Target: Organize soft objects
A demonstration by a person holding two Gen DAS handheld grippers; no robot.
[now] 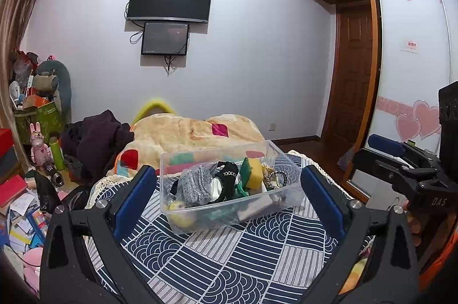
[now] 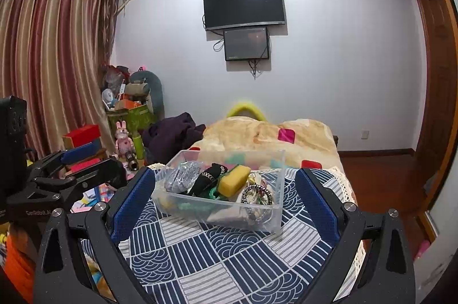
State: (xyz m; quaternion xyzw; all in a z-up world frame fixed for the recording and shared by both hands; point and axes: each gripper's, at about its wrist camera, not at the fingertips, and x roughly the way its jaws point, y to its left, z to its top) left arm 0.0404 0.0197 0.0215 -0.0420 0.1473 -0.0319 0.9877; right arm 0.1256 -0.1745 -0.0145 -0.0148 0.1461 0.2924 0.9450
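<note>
**Claws poised over a bin of soft clutter**

Both claws hang with fingers spread wide and nothing between them. I have the left claw (image 1: pixel 229 192) and the right claw (image 2: pixel 226 189) aimed at one clear plastic bin (image 1: pixel 274 158) that sits on the navy patterned bedspread (image 1: pixel 229 255). Straight ahead of each claw, the bin lies near but not touched. Its long axis runs crosswise to my fingers, slightly skewed. Inside the bin a grey knit piece (image 2: pixel 180 175) sits at the left end, a black sock with a chain band (image 2: pixel 209 175) just right of it, a yellow sponge (image 2: pixel 233 179) at the middle, and coiled hair ties (image 2: pixel 257 192) at the right end. I judge the left claw nearer the knit piece and the right claw nearer the sponge and ties. Beyond the bin lies a cream blanket (image 2: pixel 257 135).
</note>
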